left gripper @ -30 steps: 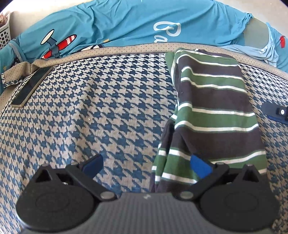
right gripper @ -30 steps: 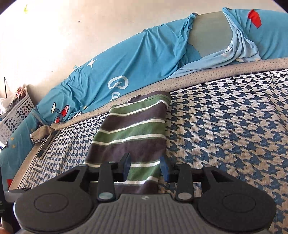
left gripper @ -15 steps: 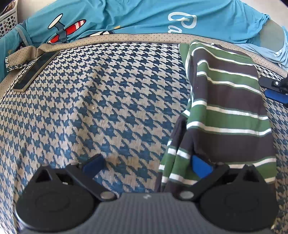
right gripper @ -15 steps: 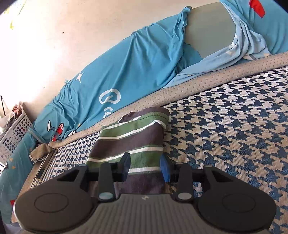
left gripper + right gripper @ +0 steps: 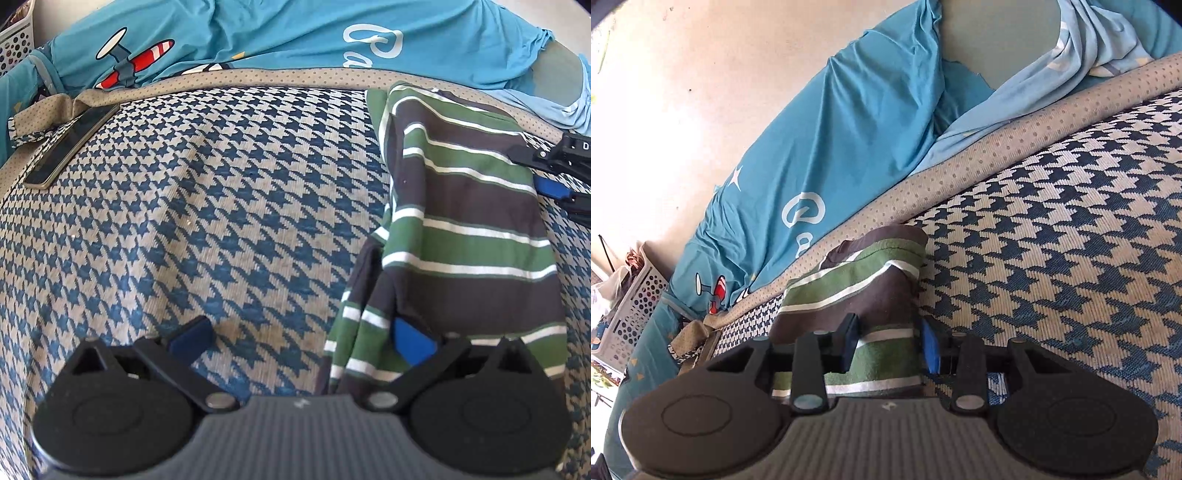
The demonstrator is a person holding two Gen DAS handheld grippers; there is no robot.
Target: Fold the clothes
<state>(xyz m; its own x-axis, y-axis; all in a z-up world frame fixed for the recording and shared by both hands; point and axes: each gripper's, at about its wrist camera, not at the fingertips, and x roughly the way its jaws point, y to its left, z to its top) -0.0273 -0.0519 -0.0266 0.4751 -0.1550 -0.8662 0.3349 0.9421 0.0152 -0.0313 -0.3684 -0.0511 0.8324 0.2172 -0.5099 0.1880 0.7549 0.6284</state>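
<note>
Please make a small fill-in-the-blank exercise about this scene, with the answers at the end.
1. The folded garment has green, brown and ____ stripes.
2. It lies on a mat with a blue ____ pattern.
3. The flat phone lies near the mat's far ____ corner in the left wrist view.
4. The left gripper's fingers stand wide ____.

Answers: white; houndstooth; left; open

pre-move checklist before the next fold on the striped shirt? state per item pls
1. Left gripper open: ok, fingers wide apart.
2. Left gripper on striped shirt: not ok, only its right finger meets the near-left edge.
3. Right gripper straddling the shirt edge: ok, cloth between the fingers.
4. Right gripper clamped: cannot tell, a gap shows.
5. Phone away from the shirt: ok, far left on the houndstooth mat.
6. Shirt flat: not ok, near-left part bunched.
</note>
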